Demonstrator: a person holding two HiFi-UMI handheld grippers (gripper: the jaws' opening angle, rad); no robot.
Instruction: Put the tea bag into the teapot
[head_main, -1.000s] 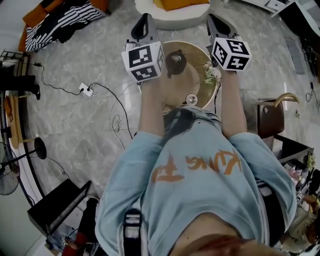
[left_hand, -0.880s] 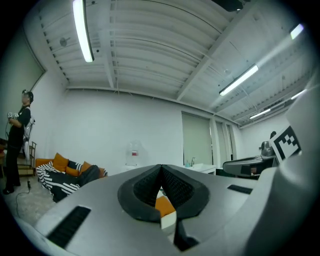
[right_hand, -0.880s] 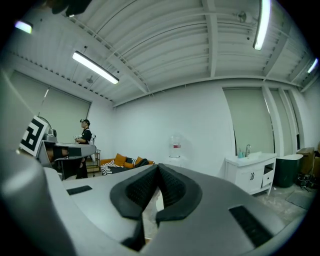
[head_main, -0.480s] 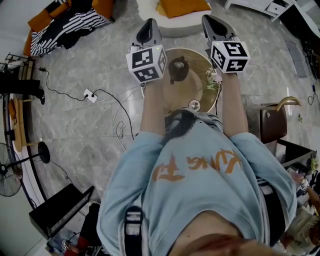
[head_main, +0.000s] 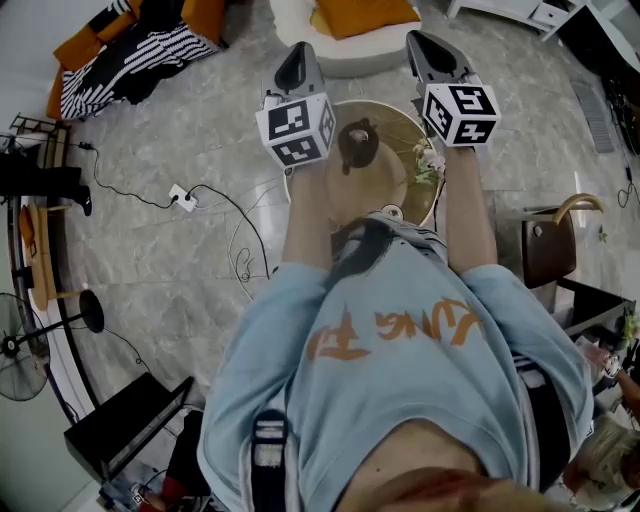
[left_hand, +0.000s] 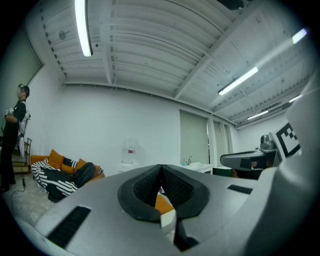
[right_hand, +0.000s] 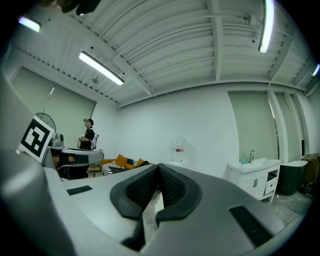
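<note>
Well, my left tool (head_main: 297, 62) and right tool (head_main: 425, 48), both closed on nothing, hang by the table's (head_main: 402, 113) rim, flanking the teapot (head_main: 357, 145); the floor (head_main: 180, 260) looks marble.

Left hand-held gripper (left_hand: 161, 170) and right hand-held gripper (right_hand: 157, 170): smooth matt grey plastic shells. Pads (left_hand: 176, 186): black, finely ribbed, rubbery look.
Floor (head_main: 170, 120): glossy grey marbled stone or tile, reflections showing.
Bench (head_main: 395, 187): tan, wood-look, smooth top.
Teapot (head_main: 357, 146): dark, dull sheen.
Shirt (head_main: 400, 330): soft pale-blue cloth, orange print.
</note>
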